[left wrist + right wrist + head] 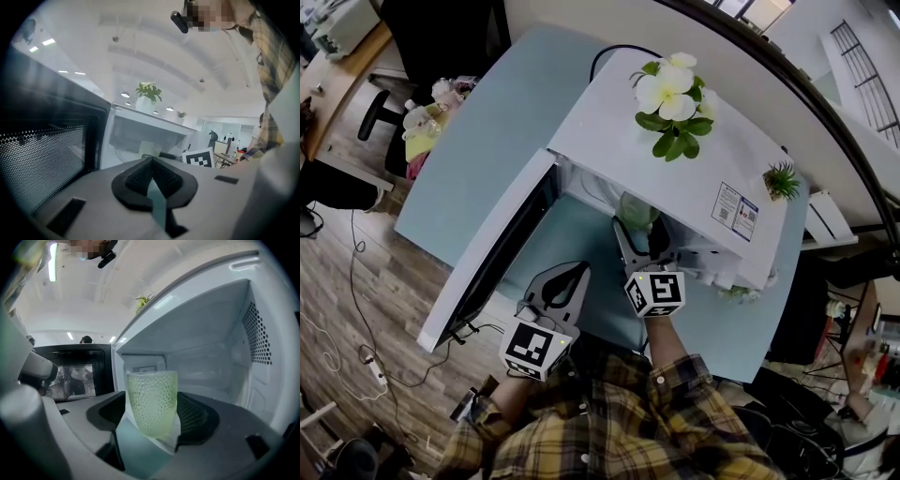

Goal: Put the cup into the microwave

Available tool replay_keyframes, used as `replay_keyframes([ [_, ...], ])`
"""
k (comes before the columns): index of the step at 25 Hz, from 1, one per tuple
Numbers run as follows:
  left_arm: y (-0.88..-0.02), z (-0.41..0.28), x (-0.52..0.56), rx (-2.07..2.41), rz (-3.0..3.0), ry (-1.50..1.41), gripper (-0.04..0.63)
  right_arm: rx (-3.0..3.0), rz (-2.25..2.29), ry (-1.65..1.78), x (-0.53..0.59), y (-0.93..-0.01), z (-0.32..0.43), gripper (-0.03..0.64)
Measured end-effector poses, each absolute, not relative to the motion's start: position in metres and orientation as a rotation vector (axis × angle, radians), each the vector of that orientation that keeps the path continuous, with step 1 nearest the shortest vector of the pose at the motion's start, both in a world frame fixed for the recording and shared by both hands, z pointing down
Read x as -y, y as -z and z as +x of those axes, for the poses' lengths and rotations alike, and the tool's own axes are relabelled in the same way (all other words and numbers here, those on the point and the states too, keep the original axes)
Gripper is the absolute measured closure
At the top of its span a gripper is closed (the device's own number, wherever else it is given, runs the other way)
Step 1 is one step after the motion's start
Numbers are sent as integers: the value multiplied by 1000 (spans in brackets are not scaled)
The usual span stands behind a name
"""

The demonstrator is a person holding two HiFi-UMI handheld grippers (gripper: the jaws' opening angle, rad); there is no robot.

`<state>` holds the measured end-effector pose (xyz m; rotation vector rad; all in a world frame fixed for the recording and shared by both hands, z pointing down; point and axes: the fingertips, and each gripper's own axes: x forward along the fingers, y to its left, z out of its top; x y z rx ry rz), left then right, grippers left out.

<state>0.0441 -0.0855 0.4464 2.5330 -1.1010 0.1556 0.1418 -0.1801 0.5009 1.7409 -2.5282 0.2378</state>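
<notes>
The right gripper (642, 234), fingers clamped on the cup (152, 399) at frame centre, should probably carry it level into the microwave (211, 348) before releasing, while the left gripper (151, 168) has its fingers together.

Lighting bright, even, indoor, from ceiling panels (48, 42); shadows soft; both gripper views fisheye, corners vignetted black, nearest foreground blurred; head view sharp centrally, bowed at edges; white microwave (206, 343) cavity mildly glary.
</notes>
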Motion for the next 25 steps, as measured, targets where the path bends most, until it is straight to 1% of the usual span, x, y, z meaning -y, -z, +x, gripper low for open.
replay_keyframes([
  [7, -445, 41, 85, 1093, 2538, -153, 606, 2448, 1766, -244, 170, -512, 147, 293],
  [9, -444, 40, 84, 1091, 2540, -153, 606, 2437, 1784, -240, 171, -511, 149, 321],
  [25, -445, 39, 79, 1113, 2538, -148, 606, 2358, 1878, -264, 194, -515, 154, 325],
])
